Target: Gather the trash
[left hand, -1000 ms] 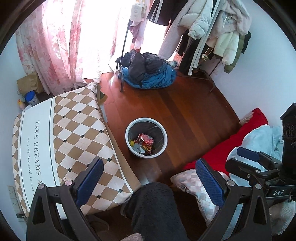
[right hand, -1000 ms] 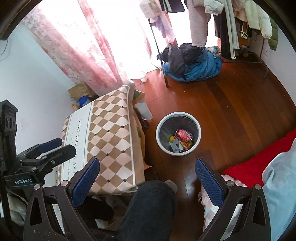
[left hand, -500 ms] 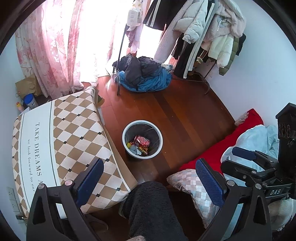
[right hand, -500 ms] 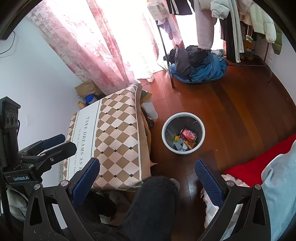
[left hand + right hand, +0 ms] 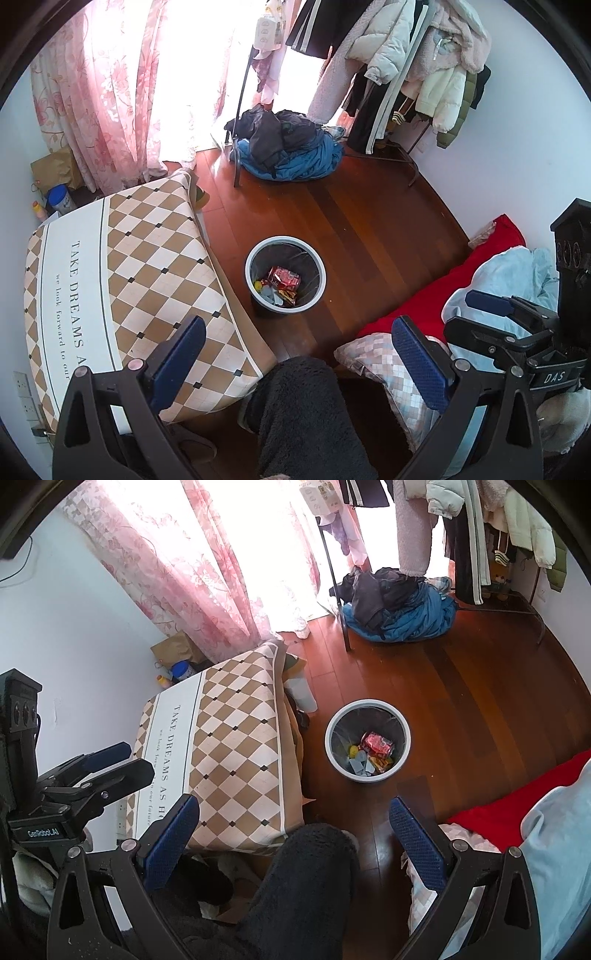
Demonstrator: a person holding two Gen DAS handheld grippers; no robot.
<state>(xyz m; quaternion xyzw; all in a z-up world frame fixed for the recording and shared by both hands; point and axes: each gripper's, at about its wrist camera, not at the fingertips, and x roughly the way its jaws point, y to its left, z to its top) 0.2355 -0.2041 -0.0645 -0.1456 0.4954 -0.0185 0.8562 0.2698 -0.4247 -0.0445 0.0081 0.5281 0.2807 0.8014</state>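
Note:
A white round trash bin stands on the wooden floor, also in the right wrist view. It holds a red wrapper and other bits of trash. My left gripper is open and empty, held high above and short of the bin. My right gripper is open and empty at about the same height. Each gripper shows at the side of the other's view: the right one and the left one.
A table with a checkered brown cloth stands left of the bin. A bed with red sheet, pillow and blue blanket is right. A clothes pile, a clothes rack and pink curtains are behind. A dark fuzzy leg is below.
Both grippers have pulled up and back from the bin, so it looks smaller and more of the room shows. Their jaws stay open.

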